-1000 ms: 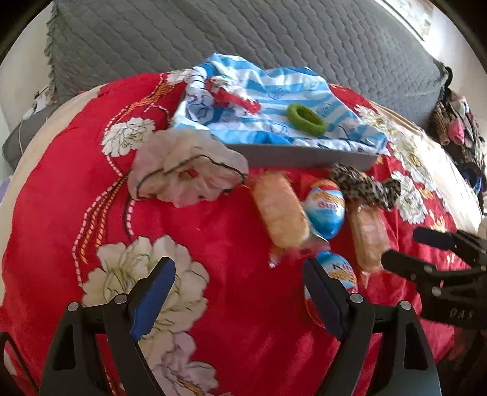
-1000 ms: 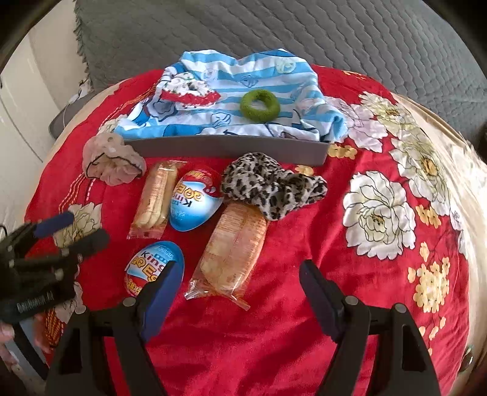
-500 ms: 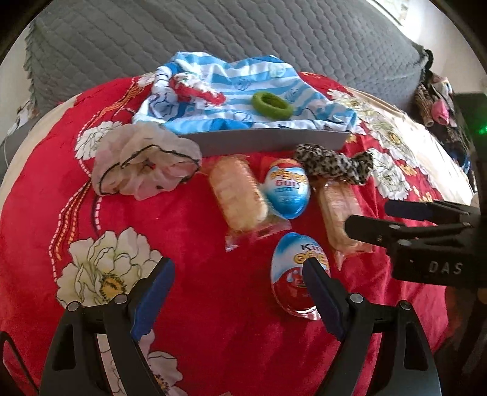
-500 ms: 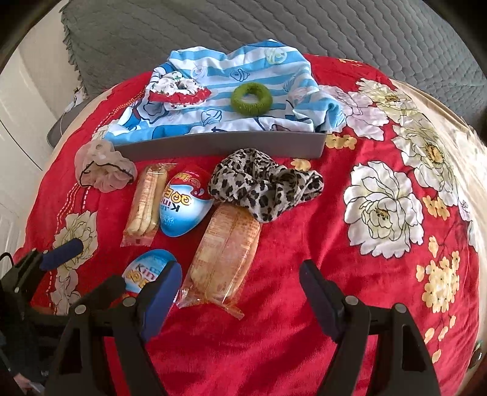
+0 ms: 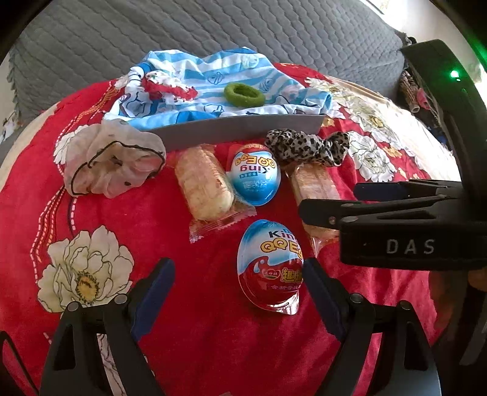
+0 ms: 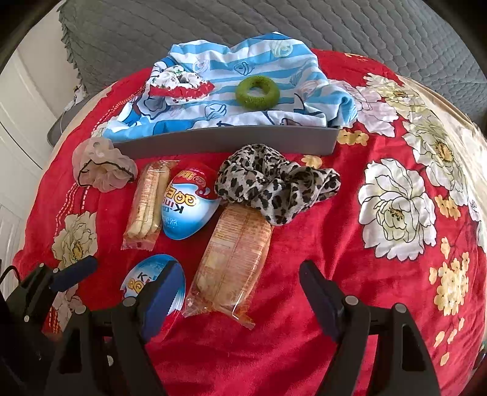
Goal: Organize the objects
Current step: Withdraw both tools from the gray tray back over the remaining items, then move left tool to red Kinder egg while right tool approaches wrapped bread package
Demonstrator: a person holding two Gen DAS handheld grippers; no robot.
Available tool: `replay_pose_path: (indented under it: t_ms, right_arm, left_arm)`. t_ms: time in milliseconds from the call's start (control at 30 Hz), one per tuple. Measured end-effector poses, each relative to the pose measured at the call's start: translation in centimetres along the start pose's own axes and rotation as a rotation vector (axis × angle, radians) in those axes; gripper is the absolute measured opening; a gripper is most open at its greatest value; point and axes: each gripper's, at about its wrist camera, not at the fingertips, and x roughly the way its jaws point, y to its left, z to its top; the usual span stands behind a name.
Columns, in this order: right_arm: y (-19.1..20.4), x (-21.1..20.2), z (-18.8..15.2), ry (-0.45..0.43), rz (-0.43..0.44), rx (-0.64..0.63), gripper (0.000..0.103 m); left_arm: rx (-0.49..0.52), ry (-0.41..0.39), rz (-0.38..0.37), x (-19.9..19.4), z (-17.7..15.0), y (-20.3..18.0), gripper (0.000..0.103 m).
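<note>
On a red flowered blanket lie two Kinder eggs, two wrapped snack packs and scrunchies. My left gripper (image 5: pixel 237 286) is open, its fingers either side of the near egg (image 5: pixel 269 263) without touching it. My right gripper (image 6: pixel 240 286) is open above the near end of the larger snack pack (image 6: pixel 234 259). The far egg (image 6: pixel 190 207) lies beside the slim snack pack (image 6: pixel 147 205). A leopard scrunchie (image 6: pixel 274 185) and a pale scrunchie (image 6: pixel 102 167) lie in front of the grey tray (image 6: pixel 228 141). The right gripper shows side-on in the left wrist view (image 5: pixel 328 201).
The tray holds a blue striped cloth (image 6: pixel 219 100) with a green ring (image 6: pixel 257 93) and a red-and-white scrunchie (image 6: pixel 179 85) on it. A grey quilted cushion (image 6: pixel 213 27) stands behind. The blanket drops off at the right edge (image 6: pixel 456 152).
My left gripper has moved right and closer, so the near egg now sits between its fingers. My right gripper has come closer over the larger snack pack. Both stayed open.
</note>
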Motion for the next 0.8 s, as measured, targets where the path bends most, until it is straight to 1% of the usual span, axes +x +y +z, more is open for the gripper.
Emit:
replay_pose_path:
  t_ms: [267, 567, 800]
  right_arm:
    - [0.1, 0.7, 0.0, 0.010, -0.017, -0.005, 0.079]
    - [0.1, 1.5, 0.2, 0.024, -0.028, -0.004, 0.079]
    - [0.1, 2.0, 0.3, 0.034, -0.036, -0.003, 0.079]
  left_arm:
    - [-0.019, -0.001, -0.009, 0.5, -0.1, -0.2, 0.086]
    - [-0.003, 0.027, -0.006, 1.5, -0.7, -0.8, 0.086]
    - [-0.040, 0.019, -0.018, 1.8, -0.4, -0.4, 0.086]
